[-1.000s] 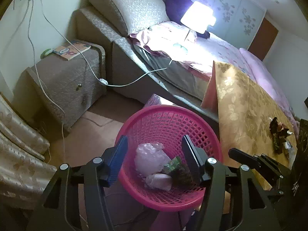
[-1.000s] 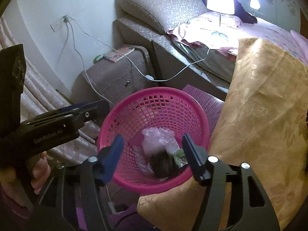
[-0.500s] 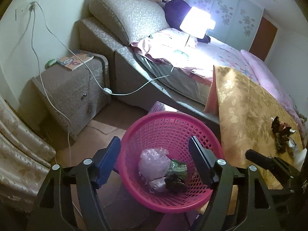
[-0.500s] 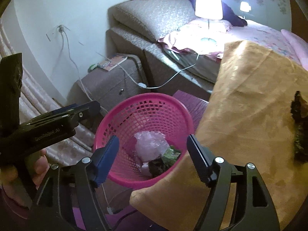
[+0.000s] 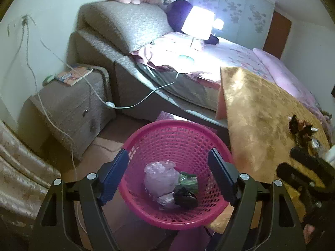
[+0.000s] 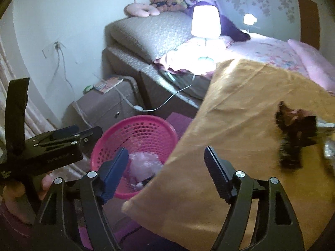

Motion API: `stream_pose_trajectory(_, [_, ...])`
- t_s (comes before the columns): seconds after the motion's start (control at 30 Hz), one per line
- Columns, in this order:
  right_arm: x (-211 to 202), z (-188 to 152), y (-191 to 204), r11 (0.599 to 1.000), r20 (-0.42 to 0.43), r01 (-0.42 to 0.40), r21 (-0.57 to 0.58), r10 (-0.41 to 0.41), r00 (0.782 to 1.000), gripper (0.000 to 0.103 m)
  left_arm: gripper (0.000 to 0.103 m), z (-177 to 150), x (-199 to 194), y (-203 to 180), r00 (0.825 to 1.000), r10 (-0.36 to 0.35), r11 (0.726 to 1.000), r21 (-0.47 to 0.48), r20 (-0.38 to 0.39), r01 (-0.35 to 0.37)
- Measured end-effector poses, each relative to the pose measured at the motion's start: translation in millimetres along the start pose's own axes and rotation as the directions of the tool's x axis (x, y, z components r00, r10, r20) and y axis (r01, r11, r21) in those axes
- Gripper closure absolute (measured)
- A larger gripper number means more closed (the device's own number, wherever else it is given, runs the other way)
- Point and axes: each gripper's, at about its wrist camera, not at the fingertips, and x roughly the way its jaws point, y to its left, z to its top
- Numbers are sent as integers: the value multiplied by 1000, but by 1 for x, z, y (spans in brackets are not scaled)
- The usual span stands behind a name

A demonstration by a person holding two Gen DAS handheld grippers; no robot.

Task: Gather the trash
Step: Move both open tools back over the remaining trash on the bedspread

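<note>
Left wrist view: the left tongs (image 5: pixel 168 167) hang spread wide over the pink basket (image 5: pixel 134 205), gripping nothing.
Right wrist view: the right tongs (image 6: pixel 166 160) are equally wide apart and empty, poised above the near edge of the desk (image 6: pixel 209 188), which is draped in gold cloth.
Done so far: the basket, on the floor at the desk's 9 o'clock side, already contains a crumpled clear plastic wad (image 5: pixel 160 176), a green wrapper (image 5: pixel 187 181) and a dark lump (image 5: pixel 186 196); by my reading, part of the job is complete.
Left to do: a dark trash clump (image 6: pixel 293 133) sits on the desk at about 2 o'clock from the right tongs, well apart from them; silvery scraps (image 6: pixel 328 148) lie just beside it at the picture's edge, too blurred to name.
Clump in left view: the same clump (image 5: pixel 300 127) shows at 3 o'clock, far from the basket.
Long axis: the clump looks elongated, running roughly 12 to 6 o'clock in the right wrist view; I cannot tell which end leads.
Next, as a judgement: the right tongs look best placed to reach it.
</note>
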Motion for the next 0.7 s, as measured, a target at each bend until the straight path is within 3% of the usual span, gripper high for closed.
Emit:
stream_pose_trajectory(0.3, [-43, -16, -45, 991, 76, 119, 67, -124, 989, 28, 25, -8, -4, -30, 999, -31, 995, 92, 21, 29])
stream_pose_trajectory(0.7, [-88, -55, -111, 936, 87, 289, 198, -311, 947, 24, 23, -21, -8, -74, 996, -88, 970, 230, 18, 82])
